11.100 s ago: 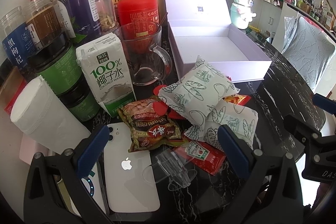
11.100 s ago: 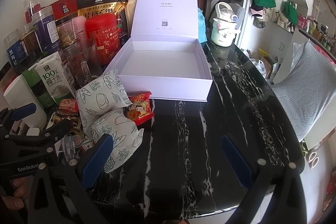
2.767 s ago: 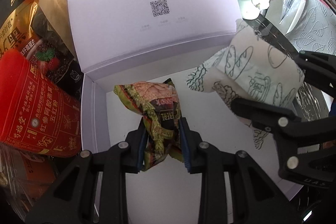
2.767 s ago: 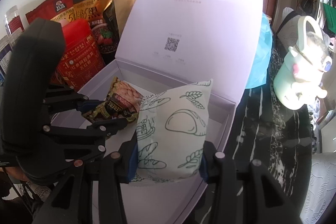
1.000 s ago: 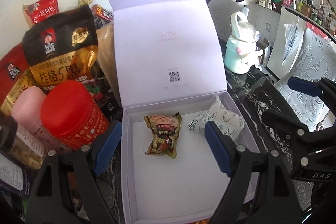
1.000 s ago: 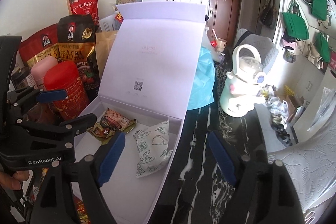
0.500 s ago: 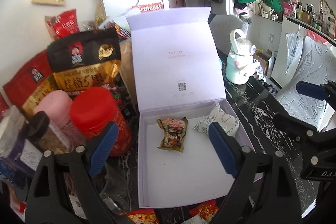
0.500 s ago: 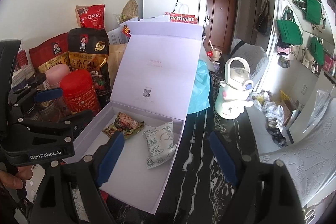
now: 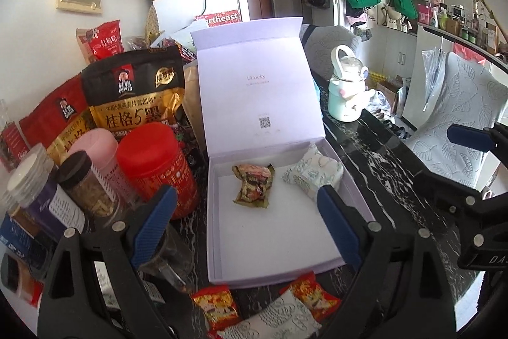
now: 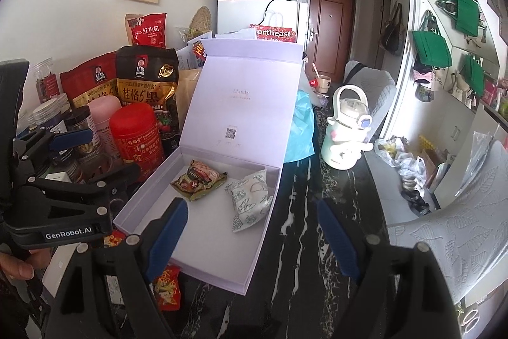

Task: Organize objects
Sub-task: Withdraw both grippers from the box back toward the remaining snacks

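Observation:
An open white box stands on the black marble table, lid upright. Inside, at the back, lie a brown snack packet and a white patterned bread packet. My left gripper is open and empty, above the box's front. My right gripper is open and empty, to the right of the box. In front of the box lie red snack packets and another white patterned packet.
Left of the box stand a red canister, a pink bottle, jars and oat bags. A glass mug sits at front left. A pale green kettle bottle stands on the right, near a leaf-patterned chair.
Both grippers have let go of their packets, which now lie in the box. Both have drawn back and up from the box, so more of the table shows.

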The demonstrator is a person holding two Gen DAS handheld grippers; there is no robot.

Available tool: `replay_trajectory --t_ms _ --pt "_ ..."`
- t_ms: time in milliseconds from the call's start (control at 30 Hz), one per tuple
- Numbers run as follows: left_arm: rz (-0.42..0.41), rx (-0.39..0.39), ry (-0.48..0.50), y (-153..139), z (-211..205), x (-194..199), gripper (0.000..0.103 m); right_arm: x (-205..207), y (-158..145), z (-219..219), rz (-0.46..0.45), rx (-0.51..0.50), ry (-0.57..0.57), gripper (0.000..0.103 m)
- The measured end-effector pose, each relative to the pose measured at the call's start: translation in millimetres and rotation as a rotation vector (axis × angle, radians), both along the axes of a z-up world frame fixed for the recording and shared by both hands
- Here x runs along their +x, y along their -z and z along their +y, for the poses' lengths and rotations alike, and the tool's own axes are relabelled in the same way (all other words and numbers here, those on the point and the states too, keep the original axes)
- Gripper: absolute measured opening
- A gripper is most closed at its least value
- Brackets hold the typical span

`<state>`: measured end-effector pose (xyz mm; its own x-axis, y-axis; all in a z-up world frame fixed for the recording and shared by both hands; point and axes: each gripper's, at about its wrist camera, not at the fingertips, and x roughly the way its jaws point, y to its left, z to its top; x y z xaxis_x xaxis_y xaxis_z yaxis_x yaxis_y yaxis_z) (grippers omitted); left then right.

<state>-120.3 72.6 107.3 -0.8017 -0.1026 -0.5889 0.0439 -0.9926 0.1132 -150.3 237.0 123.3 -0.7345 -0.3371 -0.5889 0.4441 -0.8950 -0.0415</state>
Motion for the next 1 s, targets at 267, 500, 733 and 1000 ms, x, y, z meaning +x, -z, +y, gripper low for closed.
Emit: replay_trajectory --t_ms 267,500,733,1000 --pt "-0.023 0.031 -0.004 7 -1 26 0.09 27 0 5 -0.003 -0.006 -0.001 0.085" --pt "-0.048 0.046 -0.016 13 -6 46 0.09 48 6 4 -0.012 -0.016 -0.012 0.085" --pt "-0.075 0.049 -0.032 22 -12 66 0.09 71 15 1 -0.026 -0.027 -0.028 0.085" --pt "-0.102 0.047 -0.044 35 -16 85 0.09 90 27 -3 -0.053 -0.029 -0.043 0.085"
